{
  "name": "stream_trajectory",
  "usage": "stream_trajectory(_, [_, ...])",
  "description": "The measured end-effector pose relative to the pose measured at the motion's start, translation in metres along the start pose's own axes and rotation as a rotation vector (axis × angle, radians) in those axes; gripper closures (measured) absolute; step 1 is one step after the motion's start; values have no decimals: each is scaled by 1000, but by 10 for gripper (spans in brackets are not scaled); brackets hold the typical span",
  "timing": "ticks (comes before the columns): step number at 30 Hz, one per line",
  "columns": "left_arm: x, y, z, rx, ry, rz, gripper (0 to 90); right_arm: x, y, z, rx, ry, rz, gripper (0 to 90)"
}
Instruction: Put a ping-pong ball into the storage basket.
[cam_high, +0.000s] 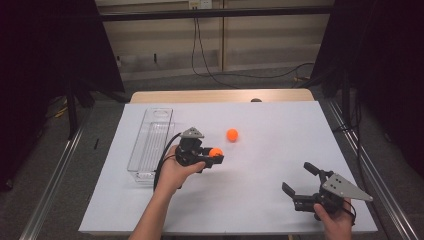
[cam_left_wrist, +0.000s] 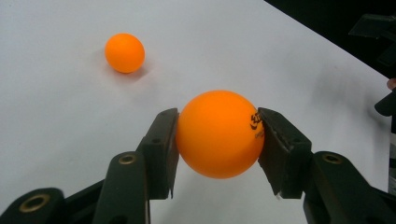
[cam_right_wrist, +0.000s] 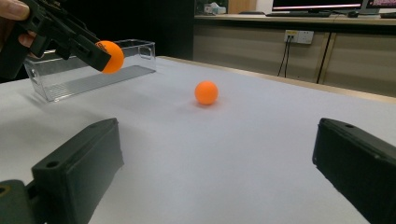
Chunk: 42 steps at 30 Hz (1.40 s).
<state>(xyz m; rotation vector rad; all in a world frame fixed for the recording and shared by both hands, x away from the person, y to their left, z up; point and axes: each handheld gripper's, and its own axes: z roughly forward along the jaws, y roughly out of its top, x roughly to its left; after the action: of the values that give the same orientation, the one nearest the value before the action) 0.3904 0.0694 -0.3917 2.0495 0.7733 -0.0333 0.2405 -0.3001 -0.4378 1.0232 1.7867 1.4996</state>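
In the high view, the left gripper (cam_high: 216, 156) was raised a little above the white sheet that covered the table (cam_high: 280, 165), and it grasped a small orange plastic ball (cam_high: 216, 152) between its two black jaws. The person's left hand (cam_high: 172, 172) held the body of this gripper. A second small orange ball (cam_high: 232, 134) lay on the sheet, near the held one and a bit farther from the person. A long clear plastic tray (cam_high: 150, 142) stood on the sheet just to the left of the left gripper. The right gripper (cam_high: 299, 178) was well apart, near the right front corner of the sheet, held by the right hand (cam_high: 336, 220); its jaws stood wide and nothing was between them.

In the left gripper view, both pads pressed on the sides of the held orange ball (cam_left_wrist: 219, 134), which carried a small dark print near the right pad. The second ball (cam_left_wrist: 124, 52) rested on the white sheet farther away, to the upper left.

In the right gripper view, the two black jaws rose at the bottom corners, far from each other and released. Beyond them, the free ball (cam_right_wrist: 206, 92) lay on the sheet. At the upper left, the left gripper (cam_right_wrist: 103, 57) held its ball (cam_right_wrist: 113, 56) in the air in front of the clear tray (cam_right_wrist: 70, 81).
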Motion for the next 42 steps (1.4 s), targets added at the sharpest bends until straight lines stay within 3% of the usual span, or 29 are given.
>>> stream_trajectory(42, [16,-1,-20,-25,66,-27,508,0,0,0,-2,-1,1,10])
